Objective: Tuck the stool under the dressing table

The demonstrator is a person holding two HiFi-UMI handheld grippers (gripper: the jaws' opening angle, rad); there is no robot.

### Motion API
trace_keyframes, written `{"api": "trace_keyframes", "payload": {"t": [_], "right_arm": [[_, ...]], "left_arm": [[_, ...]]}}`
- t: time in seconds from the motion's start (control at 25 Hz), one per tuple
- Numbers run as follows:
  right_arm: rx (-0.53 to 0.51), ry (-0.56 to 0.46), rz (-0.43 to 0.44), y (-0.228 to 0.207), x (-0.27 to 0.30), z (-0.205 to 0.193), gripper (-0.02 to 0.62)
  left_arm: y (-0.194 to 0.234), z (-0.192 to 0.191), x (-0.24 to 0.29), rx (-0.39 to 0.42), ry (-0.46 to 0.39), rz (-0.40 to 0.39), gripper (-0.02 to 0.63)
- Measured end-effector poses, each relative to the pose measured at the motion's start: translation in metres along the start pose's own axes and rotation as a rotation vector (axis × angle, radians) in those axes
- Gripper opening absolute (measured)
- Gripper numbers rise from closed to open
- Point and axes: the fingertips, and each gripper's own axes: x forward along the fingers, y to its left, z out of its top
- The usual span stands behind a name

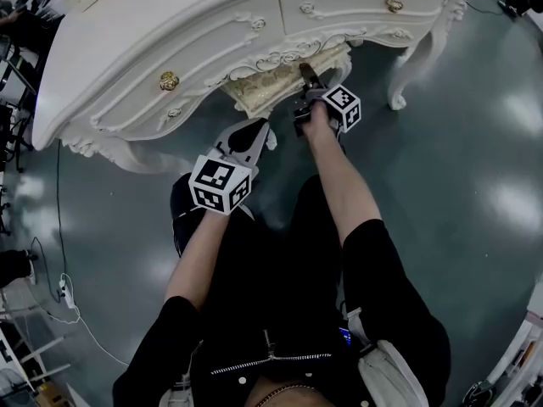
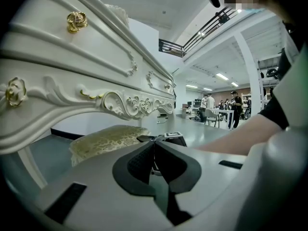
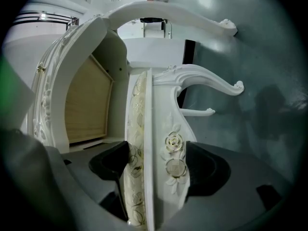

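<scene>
Forearms in black sleeves run up from 6 o'clock in the head view, one gripper per hand.

Left gripper (image 1: pixel 260 131): jaws closed on each other, nothing between them. This is confirmed in its own view (image 2: pixel 155 150), where the pads meet. It sits at about 7 o'clock of the stool (image 1: pixel 273 80), near the seat's corner; contact there is not readable. In the left gripper view the cushion (image 2: pixel 108 138) lies beyond the jaws at 10 o'clock.

Right gripper (image 1: pixel 306 78): clamped on the stool's near seat edge. Its own view (image 3: pixel 154 172) is rolled sideways. One pad presses the gold-patterned cushion, the other the white carved rail with its rose. The stool (image 3: pixel 144 124) stands edge-on there, legs curling off toward 3 o'clock.

Stool position: 12 o'clock of frame centre in the head view. The seat is mostly inside the central arch of the dressing table (image 1: pixel 195 41), with the near edge sticking out toward 6 o'clock.

Dressing table: white, carved, with a gold knob (image 1: pixel 169 80). It spans 10 to 2 o'clock. Its underside is visible past the stool (image 3: pixel 53 105).

Floor (image 1: pixel 475 142): glossy grey. Cables (image 1: pixel 68 303) lie at 8 o'clock.
</scene>
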Motion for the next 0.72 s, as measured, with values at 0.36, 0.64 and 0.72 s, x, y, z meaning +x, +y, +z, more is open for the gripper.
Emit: {"api": "trace_keyframes", "payload": {"t": [0.36, 0.64, 0.72], "right_arm": [[-0.006, 0.015, 0.016, 0.001, 0.004, -0.003, 0.396], [-0.217, 0.033, 0.039, 0.008, -0.009, 0.001, 0.374], [-0.380, 0.043, 0.032, 0.014, -0.020, 0.002, 0.328]], "left_arm": [[0.003, 0.000, -0.004, 0.003, -0.010, -0.001, 0.021], [-0.002, 0.005, -0.003, 0.014, -0.025, -0.025, 0.021], [-0.003, 0.006, -0.002, 0.009, -0.031, -0.029, 0.021]]}}
